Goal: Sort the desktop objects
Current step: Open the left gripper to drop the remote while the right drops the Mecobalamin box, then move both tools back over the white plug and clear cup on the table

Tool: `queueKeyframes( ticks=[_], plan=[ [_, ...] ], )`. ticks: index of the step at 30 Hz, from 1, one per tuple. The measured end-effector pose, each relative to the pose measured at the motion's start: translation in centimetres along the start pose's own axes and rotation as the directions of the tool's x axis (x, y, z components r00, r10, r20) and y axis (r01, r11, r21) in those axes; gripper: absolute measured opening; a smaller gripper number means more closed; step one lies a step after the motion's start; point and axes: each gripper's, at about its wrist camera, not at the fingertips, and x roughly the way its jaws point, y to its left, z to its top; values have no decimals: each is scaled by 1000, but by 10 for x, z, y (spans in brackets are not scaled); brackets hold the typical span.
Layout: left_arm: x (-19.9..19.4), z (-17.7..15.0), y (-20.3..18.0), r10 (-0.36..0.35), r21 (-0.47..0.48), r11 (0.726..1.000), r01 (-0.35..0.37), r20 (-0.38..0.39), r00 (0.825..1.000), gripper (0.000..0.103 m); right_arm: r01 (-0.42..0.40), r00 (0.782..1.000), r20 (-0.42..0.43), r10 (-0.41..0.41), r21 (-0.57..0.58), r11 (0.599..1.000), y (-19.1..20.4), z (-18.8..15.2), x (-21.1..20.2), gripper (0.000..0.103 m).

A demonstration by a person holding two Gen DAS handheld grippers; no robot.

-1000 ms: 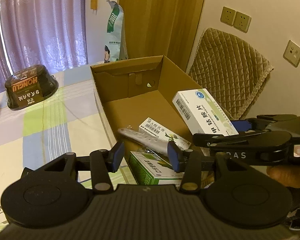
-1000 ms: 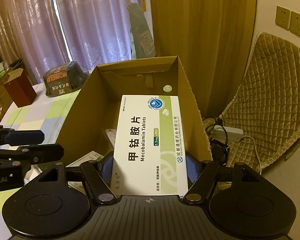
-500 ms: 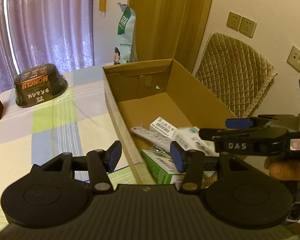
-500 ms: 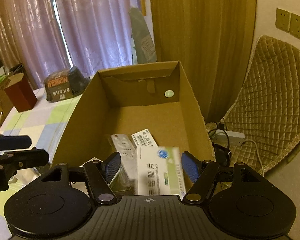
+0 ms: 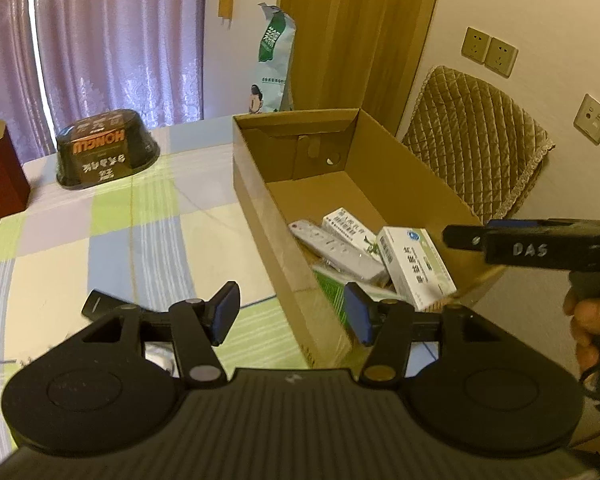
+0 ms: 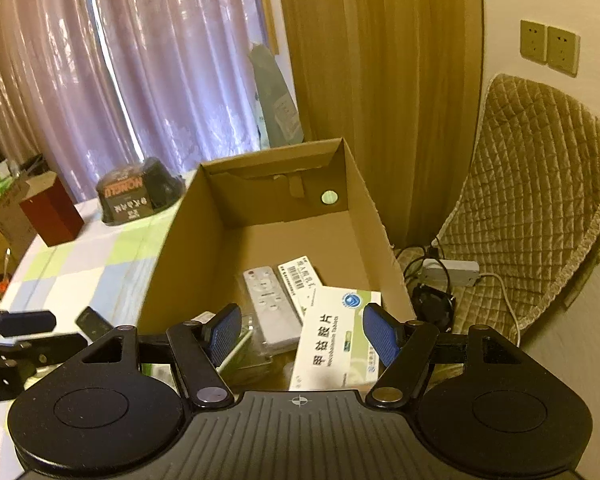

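An open cardboard box (image 5: pixel 256 188) stands at the right edge of the checked tablecloth (image 5: pixel 100 240). In it lie a white-green medicine box (image 5: pixel 416 268) (image 6: pixel 336 340), tilted against the near wall, a white remote (image 5: pixel 336 248) (image 6: pixel 268 300), a second small medicine box (image 5: pixel 346 226) (image 6: pixel 302 276) and a green box (image 5: pixel 330 286). My left gripper (image 5: pixel 292 316) is open over the box's near left wall, holding nothing. My right gripper (image 6: pixel 302 334) is open above the white-green box, apart from it; the left wrist view shows it (image 5: pixel 460 236) at the right.
A flat black object (image 5: pixel 96 304) (image 6: pixel 92 322) lies on the cloth near my left gripper. Farther back stand an upturned black bowl (image 5: pixel 106 148) and a dark red box (image 5: pixel 0 176). A quilted chair (image 5: pixel 476 136) and a floor power strip (image 6: pixel 452 270) sit right of the table.
My right gripper opened and let go of the white-green medicine box, which dropped into the cardboard box. Both grippers have drawn back from the box.
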Motion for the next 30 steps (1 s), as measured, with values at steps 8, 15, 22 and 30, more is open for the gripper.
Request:
queueKeyframes(
  ticks=[8,15,22,30],
  plan=[
    [-45,-51,19,58,-32,998,-58,-16,998,79,-68,998,-5,68,41,997,29,-42,-46,70],
    [-79,-108,48,131,-61,989,-137,-85,988,88,-108,990,-87,114,67,992,58,-91,-59,71],
    [-117,-141,69,166,-95,980,-177,-108,980,95,-130,986,-104,133,40,991,84,-120,-74,102],
    [-145,-158,82,209,-108,970,-220,-104,972,98,-157,978,-139,158,20,987,109,-137,-84,102]
  ],
)
